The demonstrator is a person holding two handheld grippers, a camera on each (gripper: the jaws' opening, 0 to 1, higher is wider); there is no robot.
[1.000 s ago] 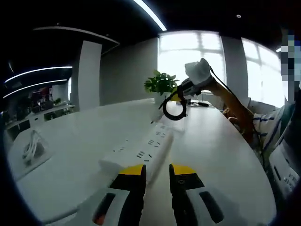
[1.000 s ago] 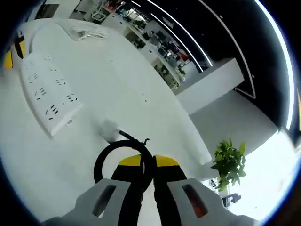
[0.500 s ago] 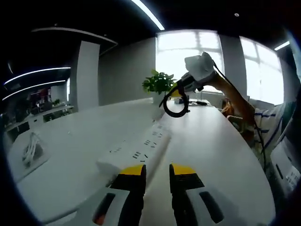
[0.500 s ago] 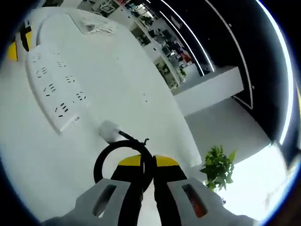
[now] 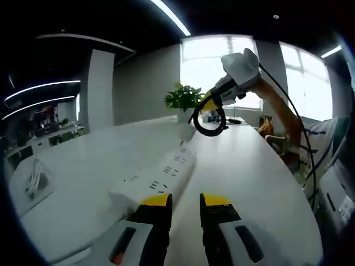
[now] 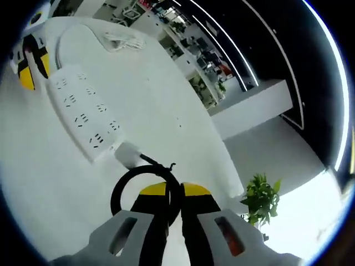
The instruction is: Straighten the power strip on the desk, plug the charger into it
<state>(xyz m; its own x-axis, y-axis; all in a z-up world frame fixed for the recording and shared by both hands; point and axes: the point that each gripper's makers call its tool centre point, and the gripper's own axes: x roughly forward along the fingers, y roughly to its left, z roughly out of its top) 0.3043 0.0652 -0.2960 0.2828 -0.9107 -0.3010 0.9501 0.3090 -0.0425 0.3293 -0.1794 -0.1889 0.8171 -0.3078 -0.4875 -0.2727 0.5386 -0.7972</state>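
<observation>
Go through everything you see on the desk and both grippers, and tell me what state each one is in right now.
Power strip: lying flat on the desk, no plug in it.
Charger: held above the desk, not plugged in.
Coiled black cable: bundled in a loop, clamped in the right gripper.
Right gripper: shut on the cable.
Left gripper: open, empty, at the strip's near end.

The power strip [image 5: 161, 177] lies on the desk [image 5: 249, 183], with a potted plant [image 5: 183, 100] at the desk's far end.
</observation>
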